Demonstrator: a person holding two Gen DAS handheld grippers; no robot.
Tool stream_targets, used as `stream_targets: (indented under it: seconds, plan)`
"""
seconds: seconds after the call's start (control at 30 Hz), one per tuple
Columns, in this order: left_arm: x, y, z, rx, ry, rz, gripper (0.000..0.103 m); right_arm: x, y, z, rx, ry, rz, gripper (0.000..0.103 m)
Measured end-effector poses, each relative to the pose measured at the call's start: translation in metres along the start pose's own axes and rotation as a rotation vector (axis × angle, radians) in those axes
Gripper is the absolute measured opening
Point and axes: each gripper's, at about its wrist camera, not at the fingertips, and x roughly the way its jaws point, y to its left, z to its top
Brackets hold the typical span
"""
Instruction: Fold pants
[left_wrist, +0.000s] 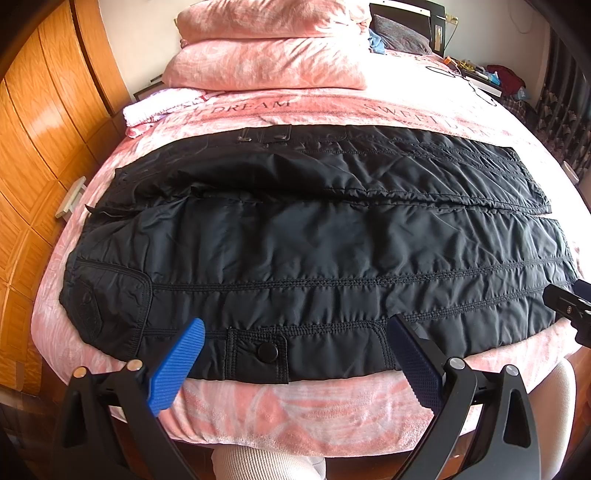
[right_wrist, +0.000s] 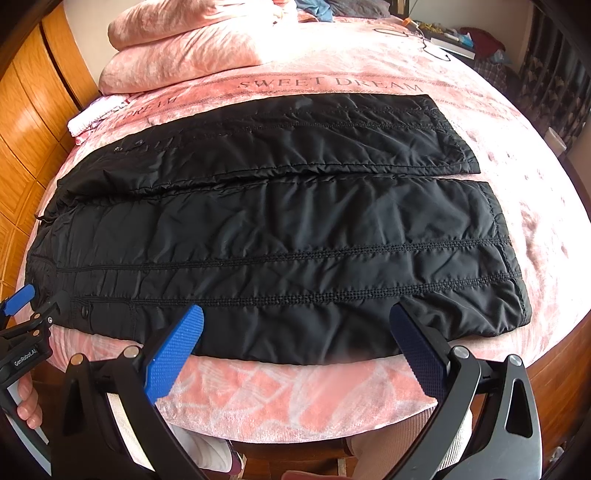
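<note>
Black quilted pants (left_wrist: 314, 243) lie spread flat across the pink bed, waist to the left, leg hems to the right, the two legs side by side. They also show in the right wrist view (right_wrist: 280, 229). My left gripper (left_wrist: 295, 332) is open and empty, hovering over the near edge of the near leg by the snap pocket (left_wrist: 267, 352). My right gripper (right_wrist: 295, 321) is open and empty over the near edge of the same leg, closer to the hem. Each gripper shows at the edge of the other's view: the right one (left_wrist: 569, 306) and the left one (right_wrist: 22, 314).
The pink "SWEET DREAM" bedspread (left_wrist: 295, 410) covers the bed. Stacked pink pillows (left_wrist: 266, 62) lie at the far side, and a folded white-pink cloth (left_wrist: 159, 109) at the far left. A wooden wardrobe (left_wrist: 44, 155) stands left. Cluttered items (right_wrist: 454, 40) sit far right.
</note>
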Motion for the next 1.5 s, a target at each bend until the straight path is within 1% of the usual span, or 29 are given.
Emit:
stream_targets:
  seconds: [0.5, 1.5]
  plan:
    - [0.0052, -0.0027, -0.0025, 0.004, -0.001, 0.000, 0.099, 0.0015, -0.0010, 0.0018, 0.005, 0.008, 0.003, 0.101]
    - [0.0037, -0.0047, 0.0033, 0.012, -0.001, 0.006, 0.099, 0.0013, -0.0015, 0.0039, 0.004, 0.006, 0.001, 0.101]
